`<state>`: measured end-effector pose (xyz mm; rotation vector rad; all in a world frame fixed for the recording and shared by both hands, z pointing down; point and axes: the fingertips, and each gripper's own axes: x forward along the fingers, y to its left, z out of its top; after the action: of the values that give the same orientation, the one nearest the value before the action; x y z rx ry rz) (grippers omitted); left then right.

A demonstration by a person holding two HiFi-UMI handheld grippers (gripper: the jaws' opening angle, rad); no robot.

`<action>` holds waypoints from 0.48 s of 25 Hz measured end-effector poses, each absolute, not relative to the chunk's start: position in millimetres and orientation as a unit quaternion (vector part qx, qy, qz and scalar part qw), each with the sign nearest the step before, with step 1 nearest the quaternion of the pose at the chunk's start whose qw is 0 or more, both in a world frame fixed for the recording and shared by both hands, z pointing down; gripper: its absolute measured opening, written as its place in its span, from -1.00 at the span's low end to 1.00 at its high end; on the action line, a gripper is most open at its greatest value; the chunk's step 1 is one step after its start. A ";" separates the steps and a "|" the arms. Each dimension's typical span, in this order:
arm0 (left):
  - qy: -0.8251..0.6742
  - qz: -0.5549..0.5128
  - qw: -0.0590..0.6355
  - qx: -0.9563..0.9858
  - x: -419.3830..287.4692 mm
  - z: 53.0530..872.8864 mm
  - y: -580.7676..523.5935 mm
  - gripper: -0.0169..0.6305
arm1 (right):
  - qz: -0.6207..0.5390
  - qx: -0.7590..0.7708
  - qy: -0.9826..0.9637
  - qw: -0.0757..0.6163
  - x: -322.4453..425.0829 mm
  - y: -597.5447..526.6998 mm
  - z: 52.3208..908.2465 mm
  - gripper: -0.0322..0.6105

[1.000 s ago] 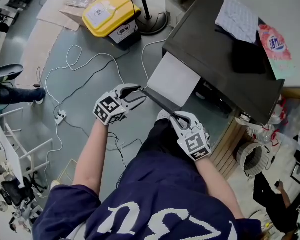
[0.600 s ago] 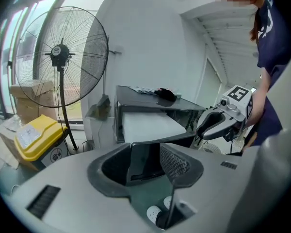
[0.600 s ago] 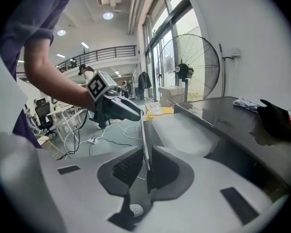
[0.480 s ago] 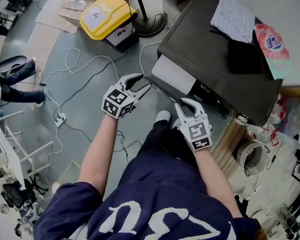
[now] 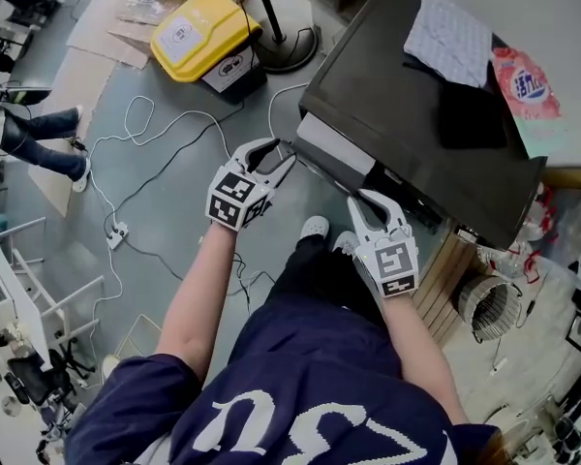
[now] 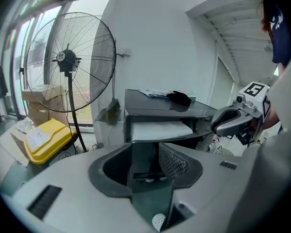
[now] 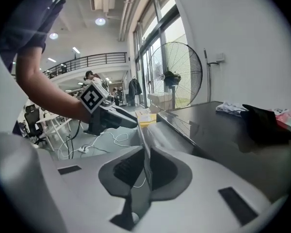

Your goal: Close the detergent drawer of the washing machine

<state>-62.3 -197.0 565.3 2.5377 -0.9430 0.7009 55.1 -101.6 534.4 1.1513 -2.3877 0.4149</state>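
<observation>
The dark washing machine [image 5: 416,105] stands at the upper right, and its light grey detergent drawer [image 5: 331,143] juts a short way out of its front. My left gripper [image 5: 279,158] straddles the drawer's left front corner; its jaws stand wide and are closing, the pads apart from the panel. In the left gripper view the drawer [image 6: 157,129] lies just beyond the left gripper [image 6: 145,149]. My right gripper [image 5: 368,201] is at the drawer's right front. In the right gripper view the right gripper [image 7: 144,152] pinches the thin front panel [image 7: 146,174].
A yellow-lidded bin [image 5: 198,32] and a standing fan's base [image 5: 290,42] sit on the floor behind the machine. White cables [image 5: 165,134] trail across the floor. A cloth [image 5: 450,32] and a pink packet [image 5: 528,85] lie on the machine's top. A wire basket [image 5: 489,303] stands at the right.
The drawer has slid most of the way into the machine. Both grippers have travelled with it toward the machine's front.
</observation>
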 end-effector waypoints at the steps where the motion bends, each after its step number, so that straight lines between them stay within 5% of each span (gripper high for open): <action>1: -0.345 0.239 0.173 0.891 -64.8 562.4 -197.3 -0.39 | 0.148 0.414 -0.870 0.222 52.9 -97.3 531.8 -0.77; 4: -0.365 0.218 0.171 0.889 -67.6 553.0 -193.3 -0.86 | 0.159 0.393 -0.880 0.214 42.0 -87.8 534.5 -0.85; 12: -0.329 0.280 0.124 0.894 -43.7 577.6 -180.3 -0.89 | 0.170 0.381 -0.877 0.237 35.7 -93.3 550.4 -0.85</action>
<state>-43.7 -180.3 577.6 2.6051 -0.9584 0.8155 35.7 -93.3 550.4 1.0454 -2.4053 0.4659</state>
